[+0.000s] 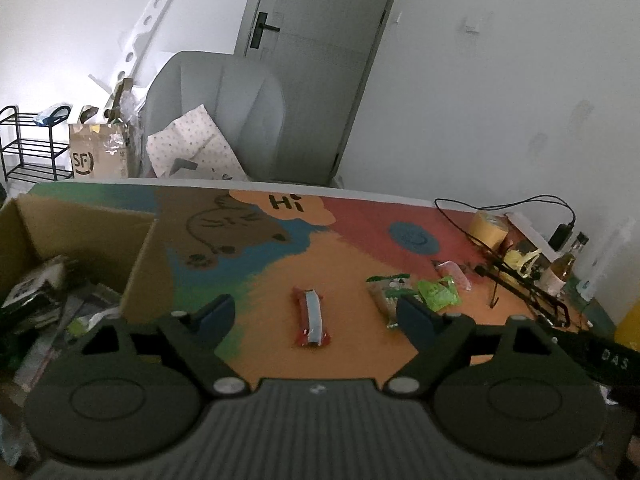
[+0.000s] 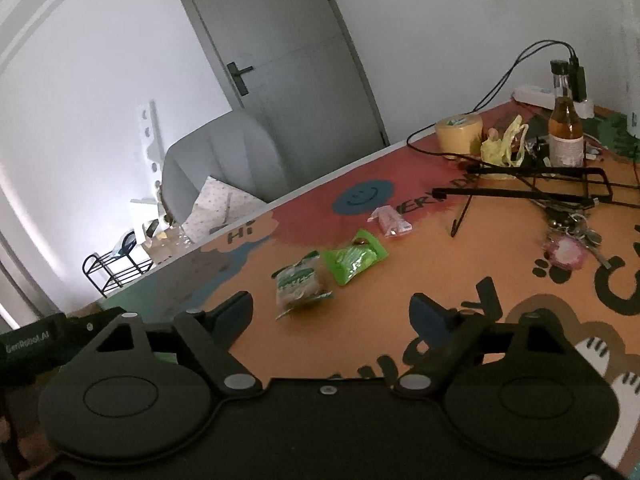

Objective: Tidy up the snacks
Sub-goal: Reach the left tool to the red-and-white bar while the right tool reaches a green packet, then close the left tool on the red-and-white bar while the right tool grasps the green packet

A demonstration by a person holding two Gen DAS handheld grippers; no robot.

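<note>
A red snack bar with a pale stripe [image 1: 312,318] lies on the colourful table mat, right between the fingers of my open, empty left gripper [image 1: 316,314]. To its right lie a clear green-printed snack bag [image 1: 388,294], a bright green packet [image 1: 438,293] and a pink packet [image 1: 454,274]. The same three show in the right wrist view: the clear bag [image 2: 300,284], green packet [image 2: 354,258] and pink packet [image 2: 390,220]. My right gripper [image 2: 332,316] is open and empty, just short of the clear bag. A cardboard box [image 1: 80,236] at the left holds several packets.
At the table's right stand a bottle [image 2: 565,136], a yellow tape roll [image 2: 458,132], a yellow bag [image 2: 502,146], a black wire stand [image 2: 540,188], keys [image 2: 572,236] and cables. A grey chair [image 1: 224,108] stands behind the table's far edge.
</note>
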